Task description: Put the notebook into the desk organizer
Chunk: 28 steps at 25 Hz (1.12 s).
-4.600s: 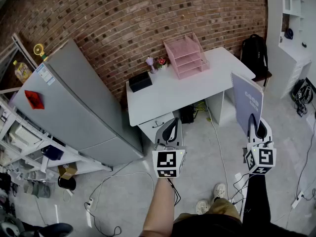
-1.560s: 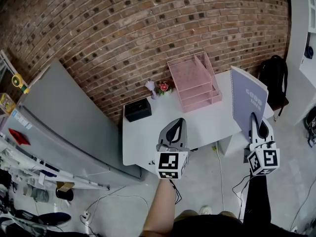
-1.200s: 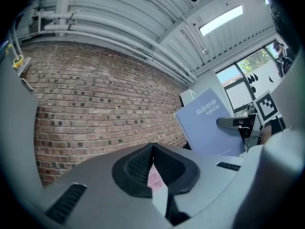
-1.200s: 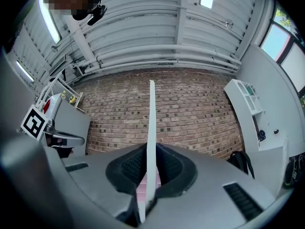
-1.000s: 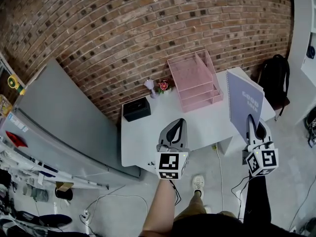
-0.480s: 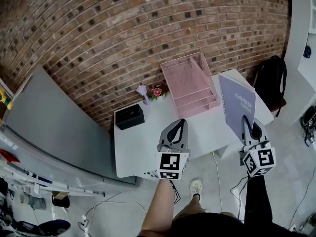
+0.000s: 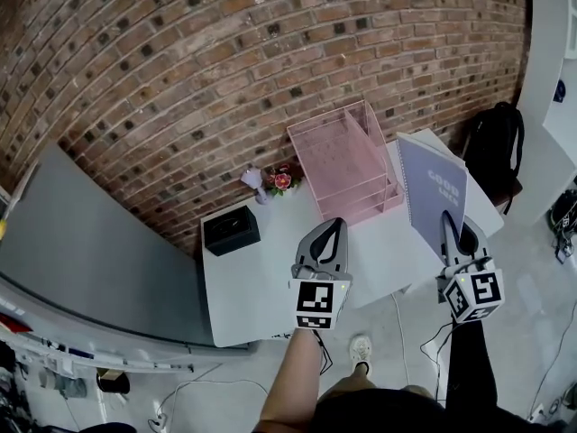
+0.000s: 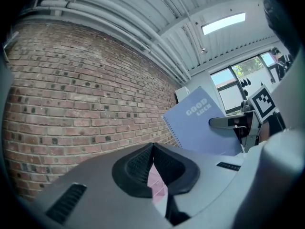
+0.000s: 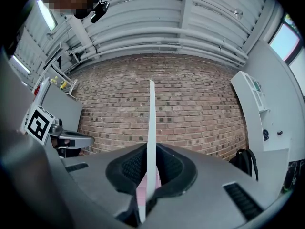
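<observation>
A lilac spiral notebook (image 7: 435, 192) stands upright on edge, with my right gripper (image 7: 453, 225) shut on its lower edge; in the right gripper view it shows edge-on as a thin white strip (image 9: 150, 142) between the pads. It hangs over the right end of the white desk (image 7: 270, 278). The pink mesh desk organizer (image 7: 341, 162) with stacked trays stands on the desk against the brick wall, just left of the notebook. My left gripper (image 7: 326, 233) is over the desk's front, shut with nothing in it. From the left gripper view the notebook (image 8: 202, 123) and the right gripper (image 8: 231, 122) show at right.
A black box (image 7: 231, 231) sits at the desk's left rear, a small flower pot (image 7: 281, 179) and a lilac ornament (image 7: 252, 180) by the wall. A grey cabinet (image 7: 81, 251) stands left of the desk, a black backpack (image 7: 491, 147) at right. My shoe (image 7: 361, 350) is below the desk edge.
Both grippers have come closer to the desk and organizer, which now sit lower and larger in the head view. The notebook stays clamped upright in the right gripper.
</observation>
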Tool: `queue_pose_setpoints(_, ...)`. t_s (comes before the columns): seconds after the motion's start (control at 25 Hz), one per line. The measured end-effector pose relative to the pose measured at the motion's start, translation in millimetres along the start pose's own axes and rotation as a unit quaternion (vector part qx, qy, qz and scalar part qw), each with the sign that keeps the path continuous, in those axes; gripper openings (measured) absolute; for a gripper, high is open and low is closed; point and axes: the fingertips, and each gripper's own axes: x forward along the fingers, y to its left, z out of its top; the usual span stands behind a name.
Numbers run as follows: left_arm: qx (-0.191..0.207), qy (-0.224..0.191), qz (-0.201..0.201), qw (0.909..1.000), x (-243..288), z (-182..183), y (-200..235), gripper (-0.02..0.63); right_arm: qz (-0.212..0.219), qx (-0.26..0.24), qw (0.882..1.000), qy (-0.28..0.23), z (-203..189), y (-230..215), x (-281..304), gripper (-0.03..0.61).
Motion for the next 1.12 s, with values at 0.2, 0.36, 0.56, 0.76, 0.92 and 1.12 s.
queue_pose_setpoints(0.2,-0.005,-0.004,-0.017,0.9998,21.9,-3.0,8.1,0.015,-0.011,-0.006,1.0,0.005,-1.6,-2.9,24.3,0.048)
queue_pose_setpoints(0.36,-0.003,-0.009,-0.029,0.9995,37.0,-3.7,16.3,0.015,-0.014,-0.01,1.0,0.004,-0.7,-0.3,42.8,0.048)
queue_pose_setpoints(0.56,-0.008,-0.015,-0.034,0.9993,51.9,-7.8,30.2,0.015,-0.017,-0.017,1.0,0.0,-0.3,2.1,60.2,0.048)
queue_pose_setpoints(0.76,-0.009,-0.013,-0.035,0.9993,57.4,-18.5,40.2,0.015,-0.015,-0.017,1.0,0.01,-10.1,5.8,72.6,0.048)
queue_pose_setpoints(0.92,-0.021,-0.011,-0.031,0.9992,60.0,-25.6,50.7,0.015,-0.006,-0.015,1.0,0.026,-19.3,13.3,84.1,0.048)
queue_pose_setpoints(1.12,-0.03,-0.01,-0.023,0.9992,61.2,-33.1,61.9,0.015,0.009,-0.012,0.999,0.036,-27.6,22.5,97.2,0.048)
